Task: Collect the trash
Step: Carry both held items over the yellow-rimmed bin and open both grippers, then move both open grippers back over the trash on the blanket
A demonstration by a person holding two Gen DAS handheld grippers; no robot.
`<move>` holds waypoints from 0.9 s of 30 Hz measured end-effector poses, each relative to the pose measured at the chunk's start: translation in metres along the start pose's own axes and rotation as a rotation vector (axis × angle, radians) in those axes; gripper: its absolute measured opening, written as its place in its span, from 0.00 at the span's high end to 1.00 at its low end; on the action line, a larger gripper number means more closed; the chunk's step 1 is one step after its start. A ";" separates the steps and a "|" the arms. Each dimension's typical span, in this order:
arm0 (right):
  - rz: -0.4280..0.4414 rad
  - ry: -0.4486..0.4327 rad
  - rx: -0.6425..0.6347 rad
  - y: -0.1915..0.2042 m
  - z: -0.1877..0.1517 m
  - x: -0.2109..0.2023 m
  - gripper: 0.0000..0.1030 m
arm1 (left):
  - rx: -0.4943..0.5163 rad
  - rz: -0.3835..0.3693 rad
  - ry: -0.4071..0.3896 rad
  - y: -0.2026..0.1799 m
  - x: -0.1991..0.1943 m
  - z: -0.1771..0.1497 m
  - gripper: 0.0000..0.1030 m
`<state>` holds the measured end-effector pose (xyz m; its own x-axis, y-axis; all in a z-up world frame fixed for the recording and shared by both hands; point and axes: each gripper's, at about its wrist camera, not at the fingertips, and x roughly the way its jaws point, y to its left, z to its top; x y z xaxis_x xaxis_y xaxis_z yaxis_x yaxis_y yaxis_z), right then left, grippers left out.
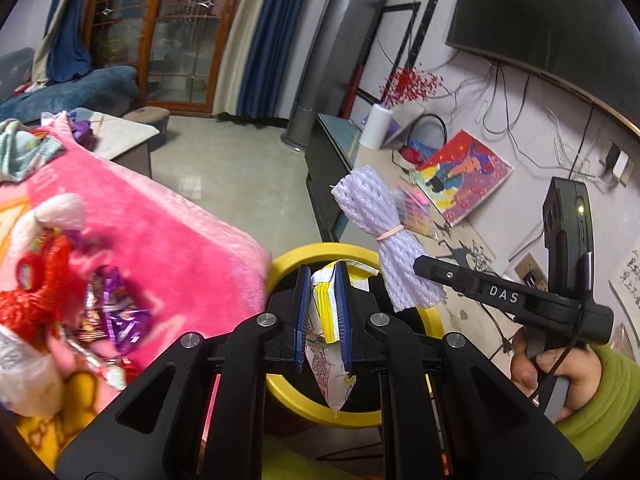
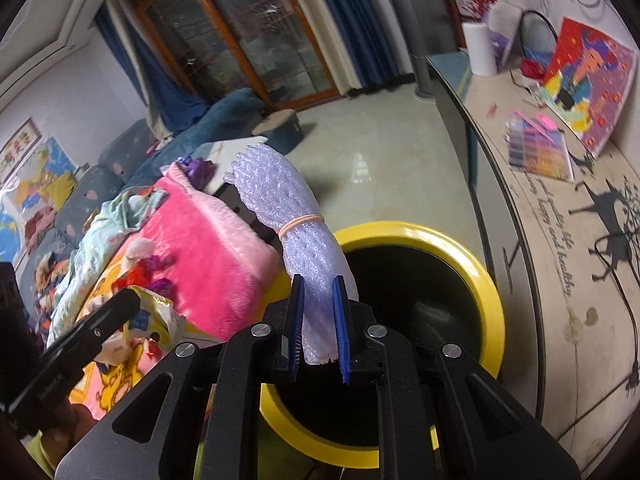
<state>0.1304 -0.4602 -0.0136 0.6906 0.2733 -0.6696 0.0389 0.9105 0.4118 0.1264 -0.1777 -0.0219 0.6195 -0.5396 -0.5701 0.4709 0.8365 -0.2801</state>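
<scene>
My left gripper (image 1: 323, 276) is shut on a yellow-and-white snack wrapper (image 1: 326, 364), which hangs over the yellow-rimmed bin (image 1: 292, 258). To its right my right gripper (image 1: 420, 276) grips a lilac foam net bundle (image 1: 372, 216) tied with a rubber band. In the right wrist view the right gripper (image 2: 318, 284) is shut on that foam net bundle (image 2: 280, 200), just above the near left rim of the bin (image 2: 472, 272), whose dark inside shows. The left gripper (image 2: 132, 300) with the wrapper (image 2: 160, 320) sits at lower left, over the blanket's edge.
A pink plush blanket (image 1: 160, 220) to the left of the bin carries red and purple wrappers (image 1: 124, 320) and a cloth. A long low cabinet (image 2: 560, 240) to the right holds a colourful painting (image 2: 592, 80), a paper roll and cables. A hand in a green sleeve (image 1: 560, 372) holds the right gripper.
</scene>
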 end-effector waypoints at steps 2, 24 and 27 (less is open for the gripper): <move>-0.010 0.016 0.029 -0.005 0.000 0.003 0.83 | 0.005 -0.010 0.015 -0.001 0.008 -0.002 0.92; -0.016 -0.098 -0.177 0.047 -0.007 -0.008 0.41 | -0.084 0.139 -0.064 0.038 -0.033 -0.011 0.13; 0.013 -0.123 -0.240 0.067 -0.011 -0.013 0.37 | -0.085 0.203 -0.114 0.047 -0.054 -0.014 0.12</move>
<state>0.1157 -0.3991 0.0162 0.7728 0.2588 -0.5795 -0.1323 0.9587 0.2517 0.1064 -0.1077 -0.0150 0.7653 -0.3630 -0.5317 0.2779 0.9312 -0.2357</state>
